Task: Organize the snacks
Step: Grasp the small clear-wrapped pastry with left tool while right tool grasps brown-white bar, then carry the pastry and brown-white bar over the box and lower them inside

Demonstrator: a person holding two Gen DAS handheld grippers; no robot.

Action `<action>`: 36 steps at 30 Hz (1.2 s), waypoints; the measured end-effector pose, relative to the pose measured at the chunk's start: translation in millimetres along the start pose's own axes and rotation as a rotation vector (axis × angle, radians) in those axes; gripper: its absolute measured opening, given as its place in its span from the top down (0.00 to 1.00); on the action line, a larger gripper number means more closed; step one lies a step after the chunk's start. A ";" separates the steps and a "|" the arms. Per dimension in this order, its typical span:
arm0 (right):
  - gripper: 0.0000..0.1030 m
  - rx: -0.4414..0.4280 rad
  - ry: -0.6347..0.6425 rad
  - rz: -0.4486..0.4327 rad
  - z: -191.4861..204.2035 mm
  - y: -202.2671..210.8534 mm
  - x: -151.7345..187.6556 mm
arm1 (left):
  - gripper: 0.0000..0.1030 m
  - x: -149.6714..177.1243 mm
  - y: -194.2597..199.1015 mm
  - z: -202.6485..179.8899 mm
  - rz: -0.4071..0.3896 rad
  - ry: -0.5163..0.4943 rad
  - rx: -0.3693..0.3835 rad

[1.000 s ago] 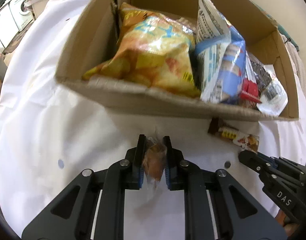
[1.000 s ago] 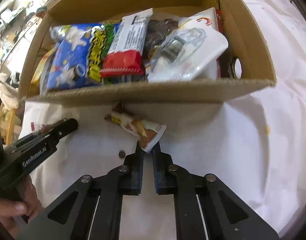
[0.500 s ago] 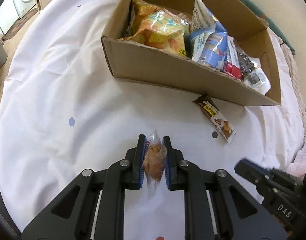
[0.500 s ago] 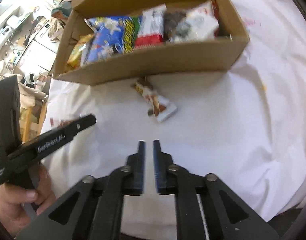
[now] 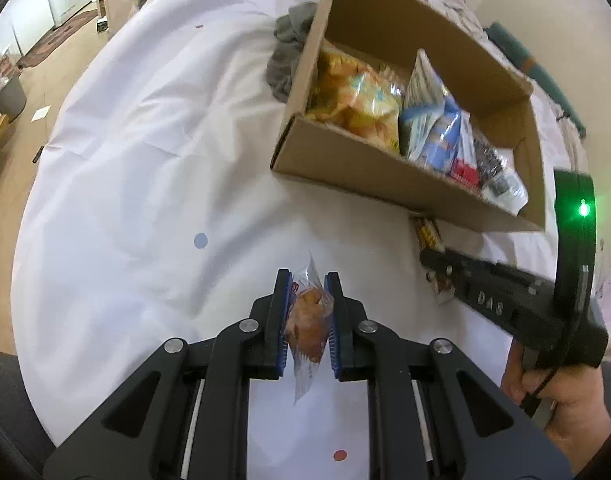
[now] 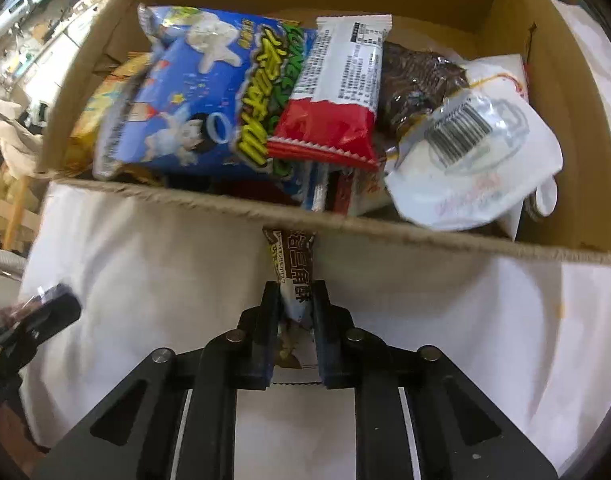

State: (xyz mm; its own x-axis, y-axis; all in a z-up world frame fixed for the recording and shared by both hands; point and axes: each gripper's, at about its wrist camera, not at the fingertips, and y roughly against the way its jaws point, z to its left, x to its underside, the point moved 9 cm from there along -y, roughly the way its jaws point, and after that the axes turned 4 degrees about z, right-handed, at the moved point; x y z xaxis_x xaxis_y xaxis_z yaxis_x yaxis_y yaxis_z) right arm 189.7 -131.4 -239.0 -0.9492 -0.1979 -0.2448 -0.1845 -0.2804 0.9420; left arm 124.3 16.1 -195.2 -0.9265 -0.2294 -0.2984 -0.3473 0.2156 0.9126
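Now my left gripper [image 5: 308,320] clamps a wrapped muffin [image 5: 307,322], my right gripper [image 6: 293,320] straddles the chocolate wafer bar [image 6: 294,264] mid-frame; whether it grips, I cannot tell; the slick wrapper could slip.

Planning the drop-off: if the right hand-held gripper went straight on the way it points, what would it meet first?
Probably the near wall of the cardboard box. The right hand-held gripper holds a brown snack bar whose far tip already reaches under that wall's edge, so the bar would likely touch first; depth is unclear.
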 end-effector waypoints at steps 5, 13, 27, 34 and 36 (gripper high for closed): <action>0.84 -0.090 -0.023 -0.025 12.2 27.3 16.6 | 0.87 -10.5 18.0 -8.8 -0.056 -0.019 -0.020; 0.84 -0.197 -0.054 -0.122 20.5 90.7 29.0 | 0.87 -35.0 55.4 -35.9 -0.142 -0.084 0.007; 0.84 -0.173 -0.113 -0.313 -13.7 145.8 -58.1 | 0.87 -128.5 83.0 -81.9 -0.251 -0.237 0.003; 0.84 -0.155 -0.160 -0.351 -45.2 130.0 -92.2 | 0.87 -167.0 62.7 -92.9 -0.295 -0.282 -0.026; 0.84 -0.160 -0.211 -0.324 -55.1 115.3 -91.5 | 0.87 -169.1 55.6 -92.2 -0.309 -0.284 -0.018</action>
State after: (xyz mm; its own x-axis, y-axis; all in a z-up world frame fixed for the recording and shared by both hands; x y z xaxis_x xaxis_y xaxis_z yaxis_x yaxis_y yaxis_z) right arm 269.4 -197.4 -120.7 -0.8831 0.1168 -0.4544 -0.4559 -0.4422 0.7724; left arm 275.0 -20.7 -68.2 -0.7831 -0.0089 -0.6219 -0.6149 0.1606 0.7721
